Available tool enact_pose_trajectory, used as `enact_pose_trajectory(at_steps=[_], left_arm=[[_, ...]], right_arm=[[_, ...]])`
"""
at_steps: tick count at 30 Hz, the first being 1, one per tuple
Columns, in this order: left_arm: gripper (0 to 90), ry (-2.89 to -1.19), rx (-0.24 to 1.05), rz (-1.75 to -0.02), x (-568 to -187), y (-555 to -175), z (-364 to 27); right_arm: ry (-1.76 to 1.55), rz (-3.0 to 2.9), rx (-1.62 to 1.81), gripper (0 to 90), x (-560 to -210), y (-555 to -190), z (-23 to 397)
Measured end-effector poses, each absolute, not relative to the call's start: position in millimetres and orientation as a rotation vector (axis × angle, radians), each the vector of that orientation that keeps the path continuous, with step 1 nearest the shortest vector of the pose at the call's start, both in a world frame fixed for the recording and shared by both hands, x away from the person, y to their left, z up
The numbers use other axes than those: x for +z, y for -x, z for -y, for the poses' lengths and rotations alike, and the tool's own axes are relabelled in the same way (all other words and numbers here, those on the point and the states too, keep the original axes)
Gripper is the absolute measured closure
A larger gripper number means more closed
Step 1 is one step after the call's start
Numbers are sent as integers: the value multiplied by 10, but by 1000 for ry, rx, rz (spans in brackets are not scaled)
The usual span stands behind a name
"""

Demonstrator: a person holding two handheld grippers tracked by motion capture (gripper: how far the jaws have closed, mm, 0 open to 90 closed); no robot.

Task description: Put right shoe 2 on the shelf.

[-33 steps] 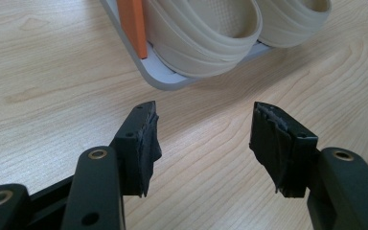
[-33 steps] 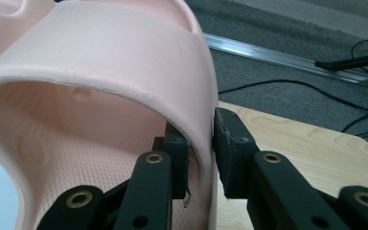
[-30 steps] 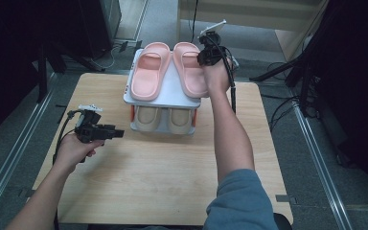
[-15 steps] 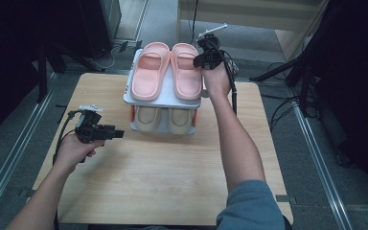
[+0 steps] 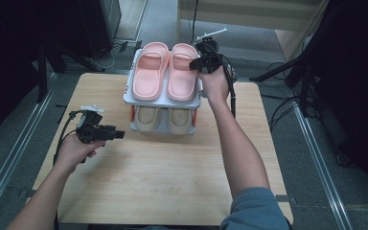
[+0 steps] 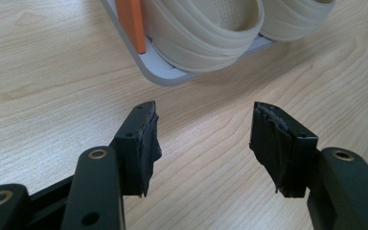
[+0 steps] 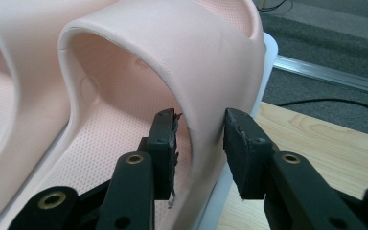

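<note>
Release underway: right gripper (image 7: 199, 132) jaws have just been opening, strap wall of right pink slipper (image 5: 182, 72) between them, grip slackened. Slipper is seated on rack (image 5: 139, 99) top shelf beside its mate. Left gripper (image 6: 203, 139) is held open, empty.

Lab or recording studio, not a home. Bare light-wood table (image 5: 163, 177) stands alone on a grey floor (image 5: 316, 158), with metal rails (image 5: 316, 143) running along both sides. Black stands (image 5: 306, 72) and dark equipment at the edges, loose cables (image 5: 287, 103) on the floor, a plain wooden cabinet (image 5: 268, 19) behind. Household shoe rack (image 5: 163, 100) with slippers looks staged as a prop.
</note>
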State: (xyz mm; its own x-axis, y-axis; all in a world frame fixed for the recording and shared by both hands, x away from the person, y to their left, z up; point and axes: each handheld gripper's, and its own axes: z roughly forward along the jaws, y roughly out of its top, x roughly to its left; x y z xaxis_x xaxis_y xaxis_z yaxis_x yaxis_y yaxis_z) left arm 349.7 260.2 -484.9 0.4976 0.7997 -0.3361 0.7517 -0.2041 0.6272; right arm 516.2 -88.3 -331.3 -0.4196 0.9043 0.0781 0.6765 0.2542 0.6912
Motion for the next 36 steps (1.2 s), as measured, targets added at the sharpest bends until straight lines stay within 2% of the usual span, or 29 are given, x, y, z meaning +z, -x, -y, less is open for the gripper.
enact_pose_trajectory(at_steps=[13, 36], left_arm=[[426, -1978, 73, -1278, -4854, -3501, -2603], [426, -1985, 78, -1275, -4856, -3498, -2590]], right_arm=[[-1431, -2200, 952, 639, -3298, -5197, 796], [-1382, -2226, 1006, 610, -3347, -5008, 854]])
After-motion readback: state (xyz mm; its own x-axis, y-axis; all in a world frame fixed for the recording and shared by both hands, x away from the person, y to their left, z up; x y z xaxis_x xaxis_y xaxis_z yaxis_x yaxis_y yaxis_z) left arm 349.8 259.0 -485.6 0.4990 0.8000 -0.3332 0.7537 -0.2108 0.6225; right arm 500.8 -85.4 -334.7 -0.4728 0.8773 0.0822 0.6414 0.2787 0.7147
